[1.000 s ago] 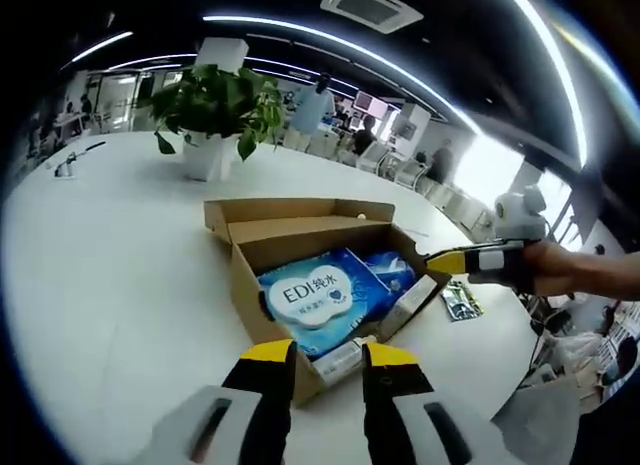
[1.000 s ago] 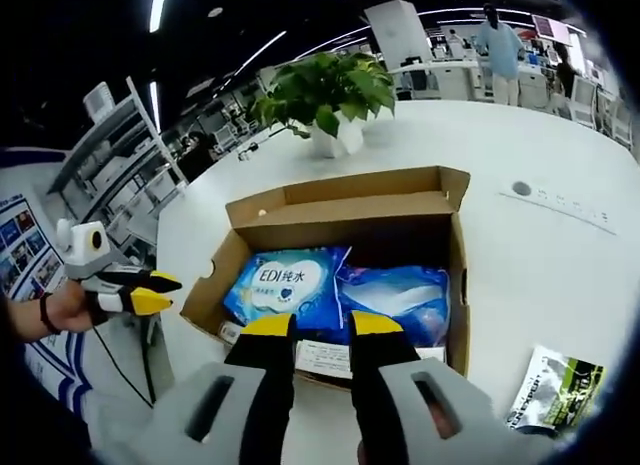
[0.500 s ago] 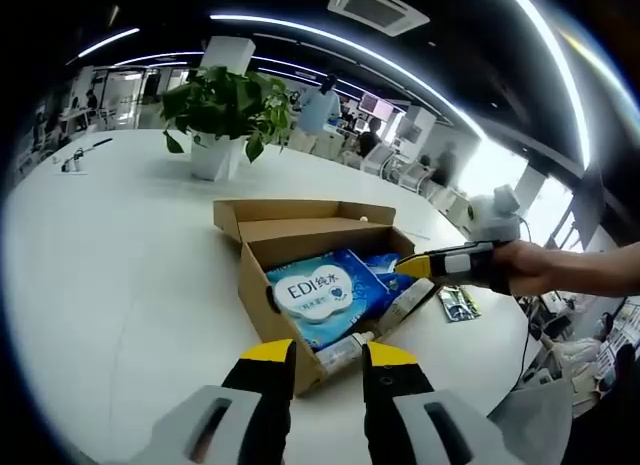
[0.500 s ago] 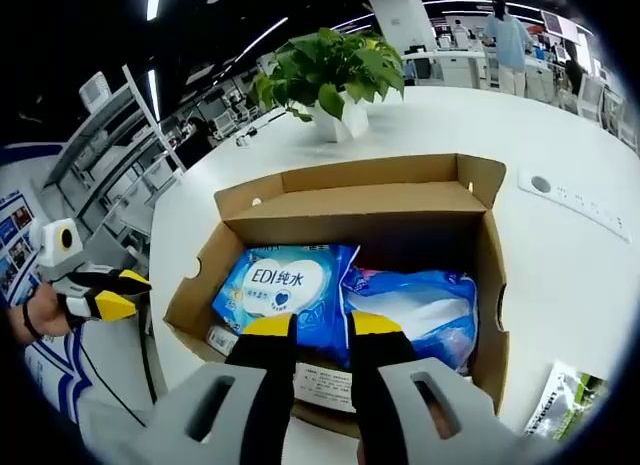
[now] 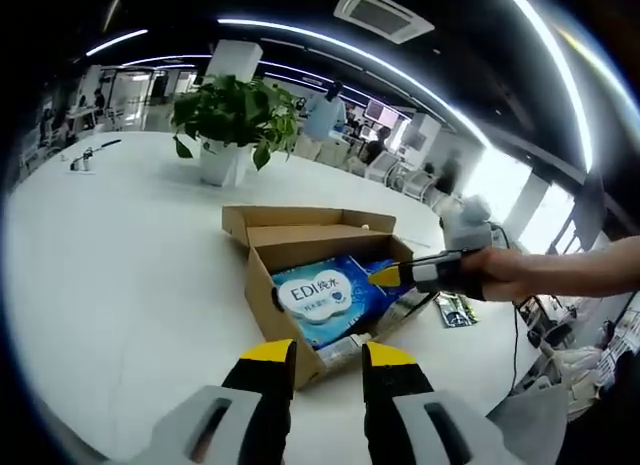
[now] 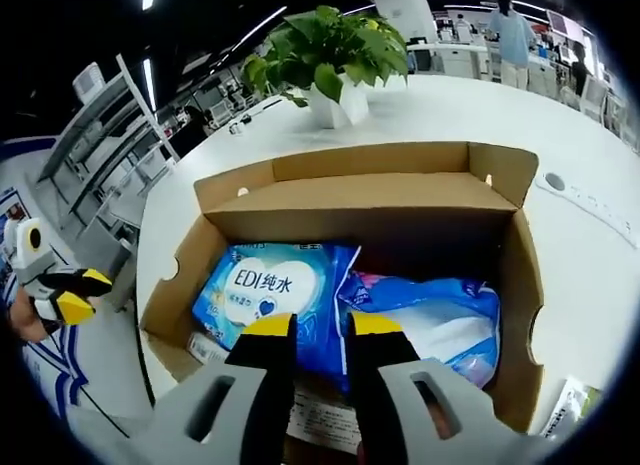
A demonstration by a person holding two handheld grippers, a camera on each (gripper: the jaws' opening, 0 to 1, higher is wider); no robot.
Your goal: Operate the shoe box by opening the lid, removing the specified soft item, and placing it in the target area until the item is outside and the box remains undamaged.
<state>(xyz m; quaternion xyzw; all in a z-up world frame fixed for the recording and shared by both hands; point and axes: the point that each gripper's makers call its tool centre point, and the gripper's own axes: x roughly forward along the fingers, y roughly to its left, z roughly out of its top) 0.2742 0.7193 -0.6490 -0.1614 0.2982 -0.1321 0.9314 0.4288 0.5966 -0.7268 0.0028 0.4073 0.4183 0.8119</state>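
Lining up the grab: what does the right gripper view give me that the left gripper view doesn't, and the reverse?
Right gripper view: looks down into the box, so the light blue soft pack beside the wipes is plain, with a white label at the near wall. Left gripper view: the right gripper reaching over the box, and a small packet on the table beyond. Both: open shoe box, EDI wipes pack, potted plant.

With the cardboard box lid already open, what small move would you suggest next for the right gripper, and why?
Probably lower the right gripper onto the blue EDI wipes pack: its jaws sit slightly apart directly above that pack inside the open brown cardboard shoe box, not yet gripping it.
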